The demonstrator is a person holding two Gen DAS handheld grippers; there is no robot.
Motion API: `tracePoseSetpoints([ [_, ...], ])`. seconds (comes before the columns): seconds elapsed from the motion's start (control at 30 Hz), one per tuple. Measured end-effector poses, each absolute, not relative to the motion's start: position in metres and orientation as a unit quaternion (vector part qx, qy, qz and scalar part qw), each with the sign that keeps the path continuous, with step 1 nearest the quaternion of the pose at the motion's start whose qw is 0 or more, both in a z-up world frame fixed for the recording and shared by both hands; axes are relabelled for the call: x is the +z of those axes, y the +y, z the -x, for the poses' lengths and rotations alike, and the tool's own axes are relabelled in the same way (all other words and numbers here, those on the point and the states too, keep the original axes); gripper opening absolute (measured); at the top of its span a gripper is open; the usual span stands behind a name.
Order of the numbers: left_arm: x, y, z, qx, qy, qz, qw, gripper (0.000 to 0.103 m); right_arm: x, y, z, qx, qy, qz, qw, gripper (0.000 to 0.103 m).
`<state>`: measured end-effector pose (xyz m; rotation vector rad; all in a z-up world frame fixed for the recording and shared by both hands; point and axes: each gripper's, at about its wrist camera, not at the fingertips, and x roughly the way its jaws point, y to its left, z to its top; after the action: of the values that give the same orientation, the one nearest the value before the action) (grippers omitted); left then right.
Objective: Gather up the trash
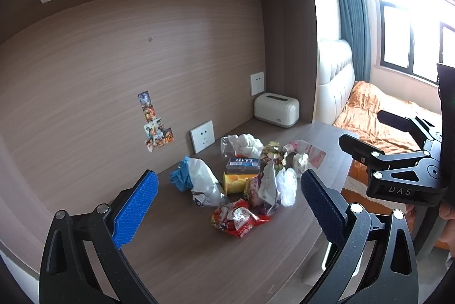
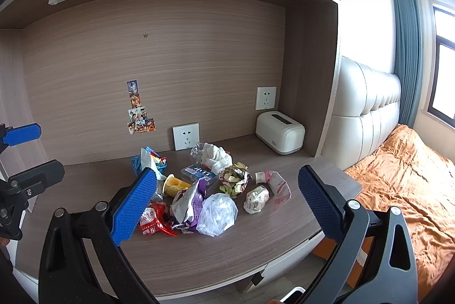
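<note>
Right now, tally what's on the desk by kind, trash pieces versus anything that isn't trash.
Clear plastic box: 1
Yellow cup: 1
Crumpled bags and wrappers, such as the red wrapper: about 8
White container, not trash: 1
Total: about 11

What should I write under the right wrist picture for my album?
Open right claw hovers over a trash pile on the wooden desk.

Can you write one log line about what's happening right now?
phase: approach | left gripper: open, empty | right gripper: open, empty | crumpled wrapper pile: untouched on brown wooden desk
</note>
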<state>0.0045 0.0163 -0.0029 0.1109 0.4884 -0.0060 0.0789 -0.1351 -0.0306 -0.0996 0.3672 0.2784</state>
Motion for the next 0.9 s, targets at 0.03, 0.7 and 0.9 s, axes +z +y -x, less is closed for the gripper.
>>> tracePoseSetpoints([
  [0.03, -0.0032, 0.0166, -0.0049, -0.002, 0.242, -0.055, 0.969, 0.098, -0.0304, -0.1347, -0.0786, 0.139, 0.182, 0.049, 0.972, 0.099],
  [0.7, -0.0055, 0.0173, -0.0073, -0.004, 0.242, -0.054, 0.969, 0.098, -0.0229, -0.1325, -0.0828, 0.144, 0.179, 0.054, 0.972, 0.099],
  [0.9, -0.0045, 0.0155, -0.0085, -0.006, 0.245, -0.053, 0.968, 0.098, -0.021, -0.132, -0.085, 0.145, 0.179, 0.053, 0.972, 0.099],
])
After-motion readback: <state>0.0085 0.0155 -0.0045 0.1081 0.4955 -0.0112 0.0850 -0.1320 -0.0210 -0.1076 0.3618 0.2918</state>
